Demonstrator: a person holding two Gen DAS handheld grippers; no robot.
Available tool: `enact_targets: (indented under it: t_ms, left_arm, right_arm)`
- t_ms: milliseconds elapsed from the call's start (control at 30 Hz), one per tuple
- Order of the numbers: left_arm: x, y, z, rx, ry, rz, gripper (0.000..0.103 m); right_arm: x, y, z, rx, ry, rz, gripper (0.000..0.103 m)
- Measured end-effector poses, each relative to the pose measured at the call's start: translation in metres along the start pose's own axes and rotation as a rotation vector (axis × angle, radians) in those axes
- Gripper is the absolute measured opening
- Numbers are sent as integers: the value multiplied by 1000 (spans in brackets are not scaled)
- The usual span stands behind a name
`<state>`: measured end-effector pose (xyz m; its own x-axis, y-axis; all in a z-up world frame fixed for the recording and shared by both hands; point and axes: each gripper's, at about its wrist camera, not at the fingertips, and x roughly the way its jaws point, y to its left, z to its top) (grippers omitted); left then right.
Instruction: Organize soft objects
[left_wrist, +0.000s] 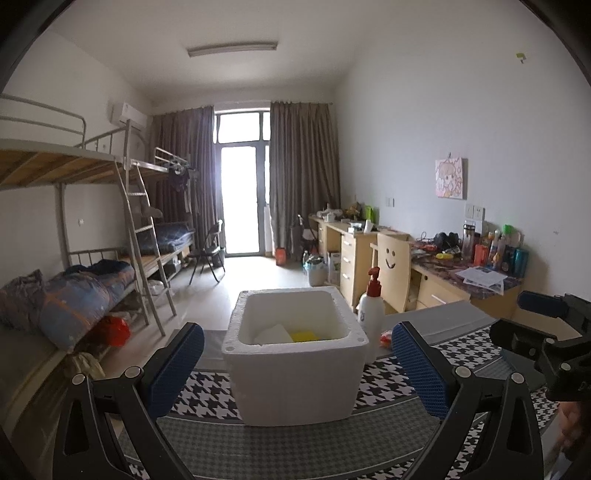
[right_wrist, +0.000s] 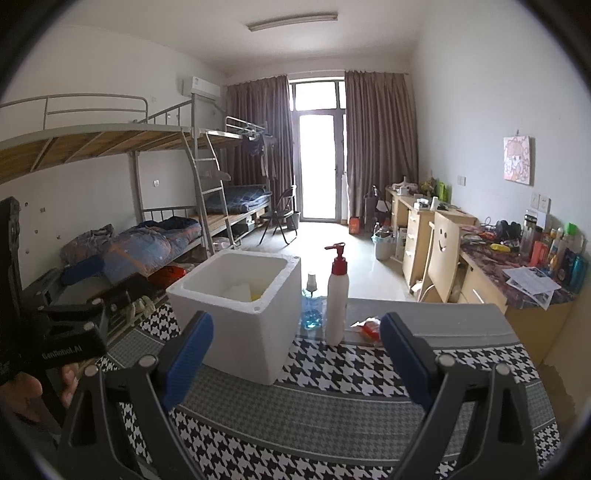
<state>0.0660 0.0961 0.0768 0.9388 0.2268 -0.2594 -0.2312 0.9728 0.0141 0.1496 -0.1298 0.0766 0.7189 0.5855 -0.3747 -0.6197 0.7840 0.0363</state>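
"genrobot.ai" printed white on black body of left gripper (right_wrist: 70, 349), seen in right wrist view; nothing else legible.

Ahead of the blue pads (left_wrist: 419, 365), a white box (left_wrist: 295, 373) was seen on a black-and-white houndstooth cloth (right_wrist: 332, 373); right of it, a white bottle (right_wrist: 337, 302) was topped red, a yellow item (left_wrist: 304, 335) inside.
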Motion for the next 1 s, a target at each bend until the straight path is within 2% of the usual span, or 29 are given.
enact_targets:
  t_ms: [200,500,700,1000]
  left_arm:
    - [-15,-4,-10,-2,-20,-11,102]
    - [-26,-8,-23,2,-9,-15,102]
    - [-35,-6,-30,-12,-43,4,102]
    - [-41,-9,-45,-15,-41,-1,102]
  right_arm:
    - [-15,3,-10,-7,-36,-18,94]
    - [-28,5,-23,15,-81,18,94]
    - [-34,11,-34,6,-119,6,94]
    - [-41,11,-51,10,-152,-9,95]
